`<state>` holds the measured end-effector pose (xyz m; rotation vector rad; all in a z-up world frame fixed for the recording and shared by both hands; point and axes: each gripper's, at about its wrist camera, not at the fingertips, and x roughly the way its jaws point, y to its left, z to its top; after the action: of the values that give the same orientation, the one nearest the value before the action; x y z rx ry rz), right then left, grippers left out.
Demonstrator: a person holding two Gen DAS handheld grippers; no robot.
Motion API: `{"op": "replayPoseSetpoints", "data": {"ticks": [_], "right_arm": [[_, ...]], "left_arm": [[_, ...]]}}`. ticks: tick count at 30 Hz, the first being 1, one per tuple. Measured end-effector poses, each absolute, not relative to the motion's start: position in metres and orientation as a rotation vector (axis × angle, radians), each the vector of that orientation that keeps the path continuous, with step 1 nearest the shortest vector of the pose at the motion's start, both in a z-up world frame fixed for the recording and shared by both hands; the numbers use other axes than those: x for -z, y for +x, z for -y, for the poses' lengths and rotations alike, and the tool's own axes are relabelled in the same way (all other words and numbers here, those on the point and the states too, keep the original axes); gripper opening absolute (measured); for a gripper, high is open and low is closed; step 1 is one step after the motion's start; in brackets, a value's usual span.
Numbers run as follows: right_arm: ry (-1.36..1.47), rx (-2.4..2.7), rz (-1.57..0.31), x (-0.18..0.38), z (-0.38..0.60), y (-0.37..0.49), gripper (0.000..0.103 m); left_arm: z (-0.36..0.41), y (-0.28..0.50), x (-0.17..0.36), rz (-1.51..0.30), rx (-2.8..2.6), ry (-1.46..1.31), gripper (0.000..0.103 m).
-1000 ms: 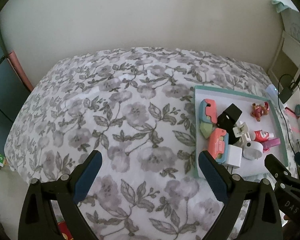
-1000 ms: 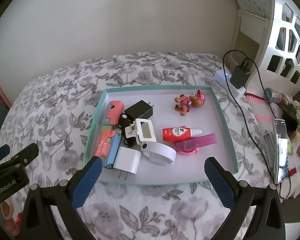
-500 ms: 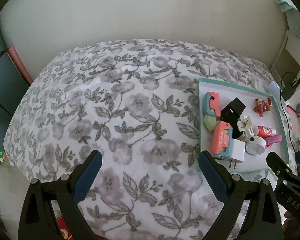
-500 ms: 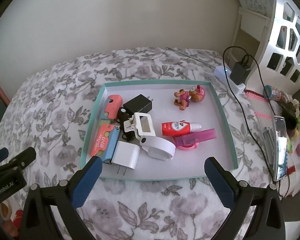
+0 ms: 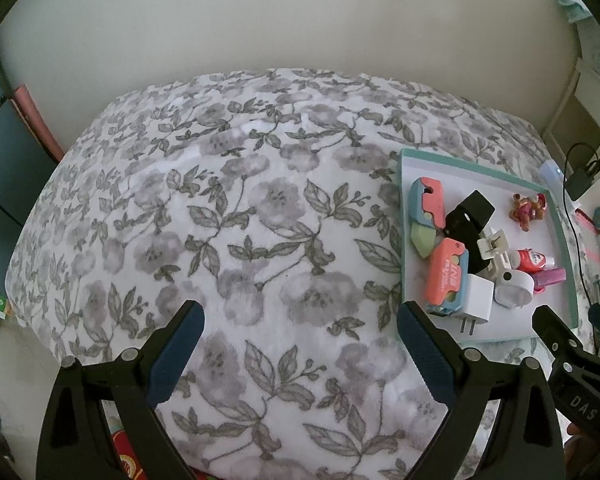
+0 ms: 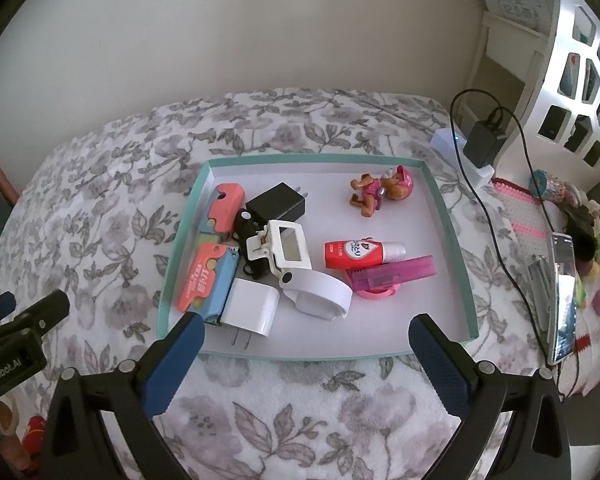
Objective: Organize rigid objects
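A teal-rimmed white tray (image 6: pixel 456 240) lies on the flowered bedspread and also shows in the left wrist view (image 5: pixel 564 236). It holds a white plug (image 6: pixel 252 306), a black plug (image 6: pixel 276 202), two coral-and-blue cases (image 6: pixel 206 280), a white clip device (image 6: pixel 286 246), a red tube (image 6: pixel 358 254), a pink item (image 6: pixel 392 274) and a toy pup (image 6: pixel 380 192). My right gripper (image 6: pixel 306 344) is open and empty, just in front of the tray's near edge. My left gripper (image 5: pixel 300 332) is open and empty over bare bedspread, left of the tray.
The flowered bedspread (image 5: pixel 228 216) spreads wide to the tray's left. Right of it are a black charger with cable (image 6: pixel 482 144), a phone (image 6: pixel 562 296) and small clutter. A white lattice shelf (image 6: pixel 580 80) stands at the far right. A wall runs behind.
Both grippers have drawn back and up a little, so the tray looks smaller and farther. Nothing in the tray has moved. Both grippers have stayed open.
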<state>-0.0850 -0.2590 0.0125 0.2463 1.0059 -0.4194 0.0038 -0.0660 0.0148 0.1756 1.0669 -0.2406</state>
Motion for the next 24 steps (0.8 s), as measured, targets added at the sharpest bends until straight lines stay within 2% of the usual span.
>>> {"op": "replayPoseSetpoints", "data": {"ticks": [24], "right_arm": [[0.245,0.418,-1.011,-0.0102,0.2587,-0.0840,0.103]], "left_arm": [[0.0625,0.0076,-0.0122,-1.088,0.226,0.172,0.097]]}}
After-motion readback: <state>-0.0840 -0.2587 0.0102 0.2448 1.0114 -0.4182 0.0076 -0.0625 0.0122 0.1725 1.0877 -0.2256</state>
